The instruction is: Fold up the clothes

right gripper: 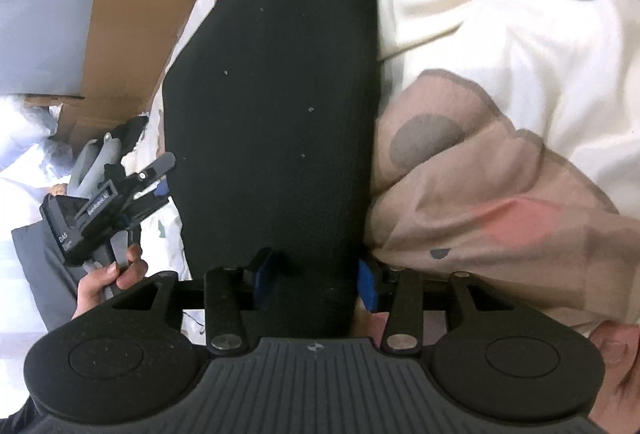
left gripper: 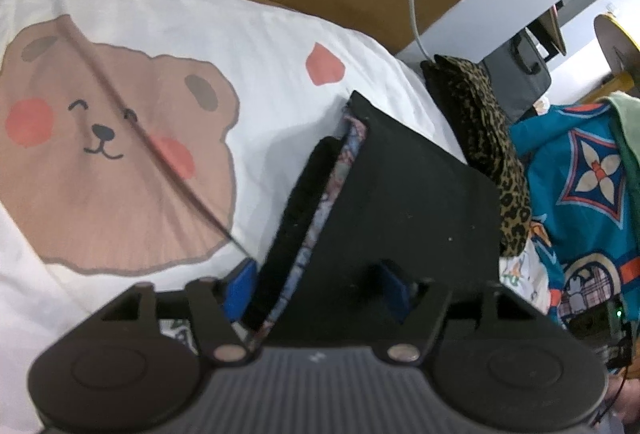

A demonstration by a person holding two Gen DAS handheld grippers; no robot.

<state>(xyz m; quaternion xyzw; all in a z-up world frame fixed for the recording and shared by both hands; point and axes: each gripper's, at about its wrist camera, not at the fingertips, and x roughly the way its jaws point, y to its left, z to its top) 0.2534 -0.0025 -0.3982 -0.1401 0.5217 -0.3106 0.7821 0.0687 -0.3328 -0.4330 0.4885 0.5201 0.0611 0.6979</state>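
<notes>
Two grippers frame one black garment point(right gripper: 276, 94), and you look to be midway through a fold rather than starting or finishing one. It lies on a white bedsheet printed with a brown bear point(left gripper: 120, 162), stretched lengthwise between your hands, with a patterned lining point(left gripper: 340, 170) showing along one edge in the left wrist view.

Your right gripper point(right gripper: 316, 284) has its blue-padded fingers point(right gripper: 369, 284) standing about half open on either side of the cloth's near end. The fabric fills the gap, but whether the pads actually press on it you cannot tell from this angle. Your left gripper point(left gripper: 320, 286) stands wider, and the black cloth drapes over and between its fingers point(left gripper: 240, 288); the pads look clear of it, so read that side as open around the fabric.

My judgement: the step in hand is gathering or squaring the garment's end before carrying it over. The next move calls for both pairs of fingers to pinch firmly through all layers, at matching corners, then travel together so the edge lands straight.

Folded pieces, a leopard-print one point(left gripper: 484, 138) among them, sit beyond the garment, so aim to match that size.
</notes>
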